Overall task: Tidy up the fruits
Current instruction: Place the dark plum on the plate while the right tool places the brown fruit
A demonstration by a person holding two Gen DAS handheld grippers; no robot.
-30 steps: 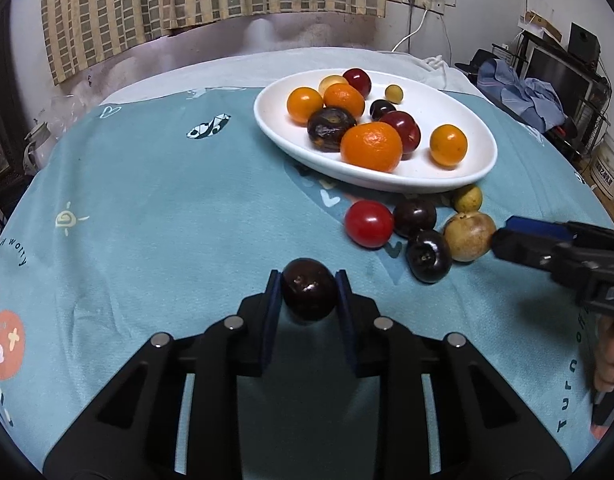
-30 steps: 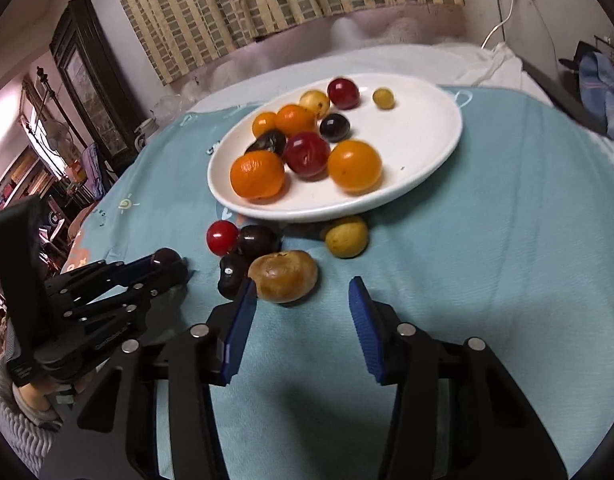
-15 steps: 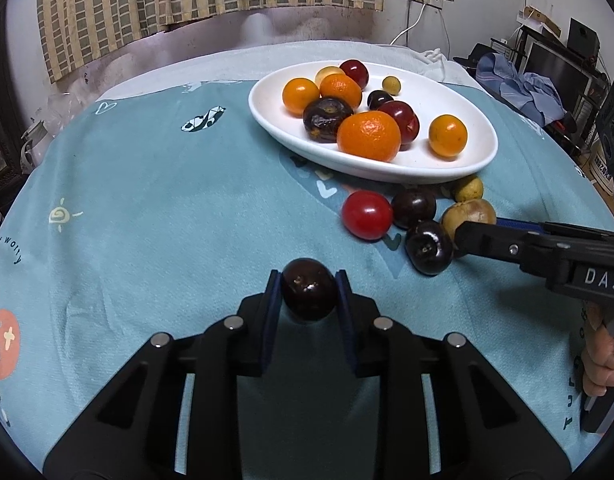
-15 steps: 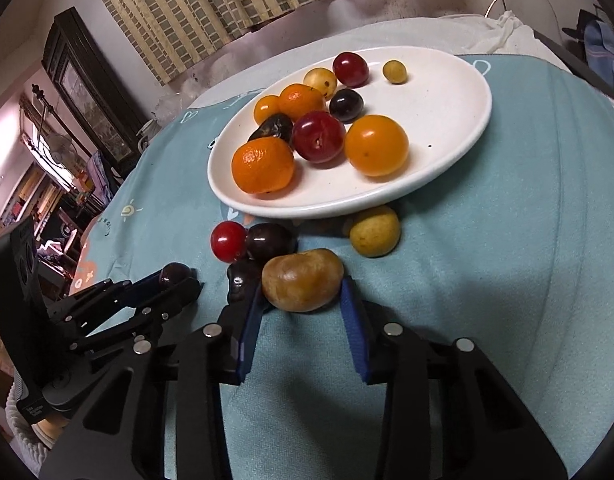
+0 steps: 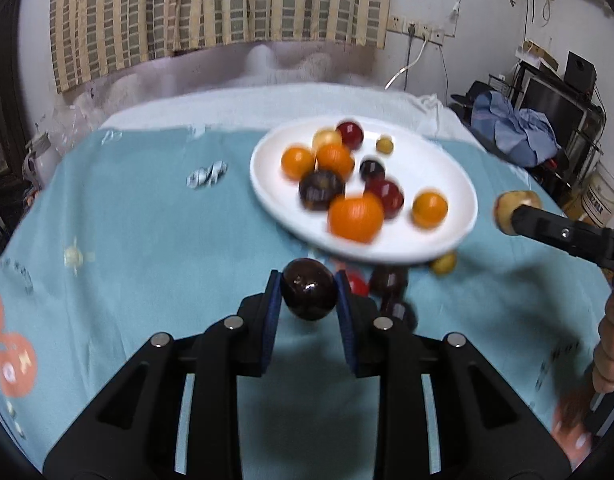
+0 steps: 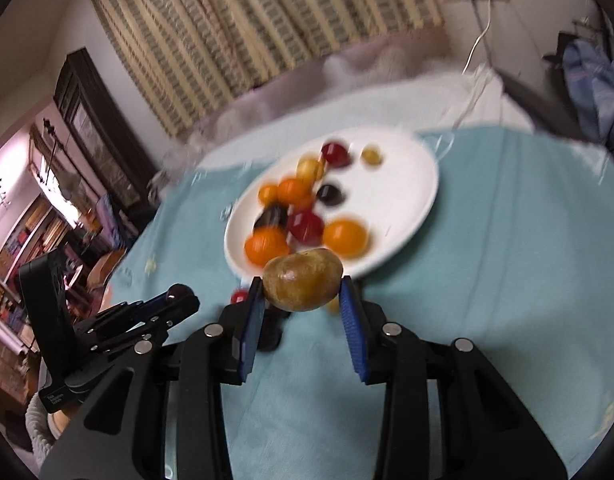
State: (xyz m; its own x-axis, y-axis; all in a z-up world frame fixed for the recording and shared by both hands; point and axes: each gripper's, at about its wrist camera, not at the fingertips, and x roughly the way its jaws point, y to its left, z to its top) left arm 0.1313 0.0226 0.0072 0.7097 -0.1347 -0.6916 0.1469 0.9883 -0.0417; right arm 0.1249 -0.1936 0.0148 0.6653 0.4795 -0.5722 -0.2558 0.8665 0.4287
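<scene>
My left gripper (image 5: 309,294) is shut on a dark purple plum (image 5: 309,295) and holds it above the teal cloth, in front of the white oval plate (image 5: 447,168). My right gripper (image 6: 303,298) is shut on a brown-yellow fruit (image 6: 303,285) and holds it raised near the plate's (image 6: 411,176) front edge. In the left wrist view the right gripper (image 5: 511,216) and its brown fruit (image 5: 515,205) show at the plate's right. The plate holds several oranges, plums and small yellow fruits. The left gripper (image 6: 179,300) shows at the left in the right wrist view.
On the cloth in front of the plate lie a red fruit (image 5: 357,283), two dark plums (image 5: 389,280) and a small yellow fruit (image 5: 443,263). A striped curtain hangs behind the table. Furniture and blue clothes stand at the right.
My right gripper has closed on the brown-yellow fruit and lifted it off the cloth toward the plate. My left gripper has risen with the plum. Both views are blurred by motion.
</scene>
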